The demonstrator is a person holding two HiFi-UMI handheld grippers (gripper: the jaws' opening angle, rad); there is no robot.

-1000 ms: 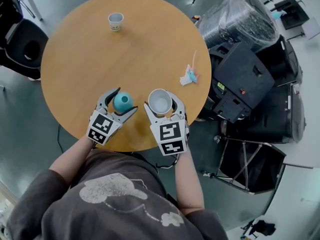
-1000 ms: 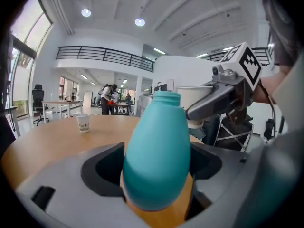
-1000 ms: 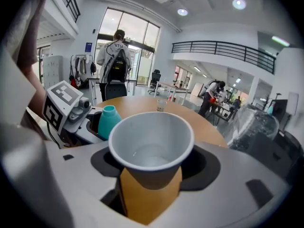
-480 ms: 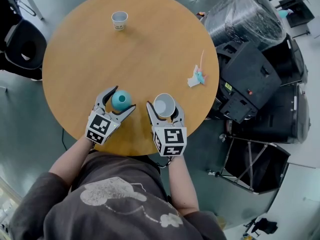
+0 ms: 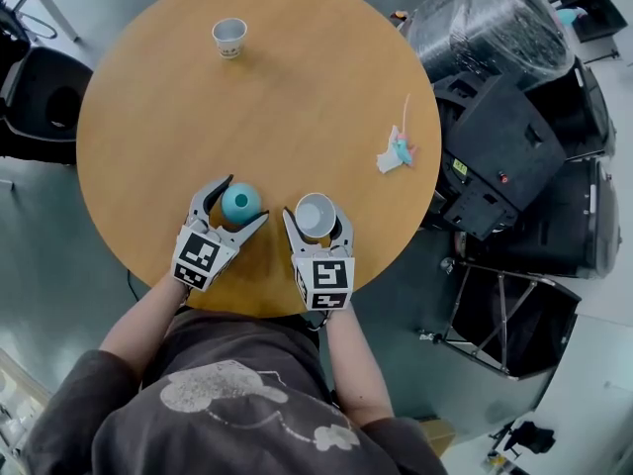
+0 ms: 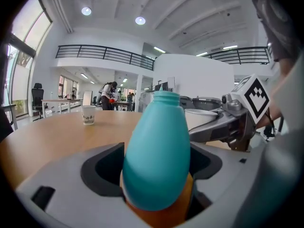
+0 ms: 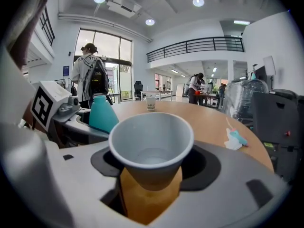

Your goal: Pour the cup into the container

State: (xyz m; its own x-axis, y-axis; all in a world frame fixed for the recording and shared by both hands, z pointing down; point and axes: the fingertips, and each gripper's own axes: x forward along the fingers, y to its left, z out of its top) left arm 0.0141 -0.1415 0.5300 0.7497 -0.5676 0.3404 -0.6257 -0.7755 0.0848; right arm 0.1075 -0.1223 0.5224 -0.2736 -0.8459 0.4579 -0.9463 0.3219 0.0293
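Observation:
A teal bottle-shaped container [image 5: 240, 204] stands upright between the jaws of my left gripper [image 5: 244, 198], which is shut on its body near the table's front edge. In the left gripper view the container [image 6: 156, 156] fills the middle, its open neck on top. Just right of it, my right gripper [image 5: 316, 216] is shut on a white paper cup [image 5: 316, 215], upright, mouth up. In the right gripper view the cup [image 7: 151, 141] looks empty inside. I cannot tell whether either one touches the round wooden table [image 5: 297, 97].
A second paper cup [image 5: 229, 38] stands at the table's far left. A small white and blue-pink scrap [image 5: 399, 149] lies near the right rim. Black cases and a wrapped bin [image 5: 495, 28] crowd the floor to the right; a dark chair [image 5: 40, 107] is at the left.
Both grippers have sunk toward the table with the container and the cup still in them. The cup looks smaller from above than before.

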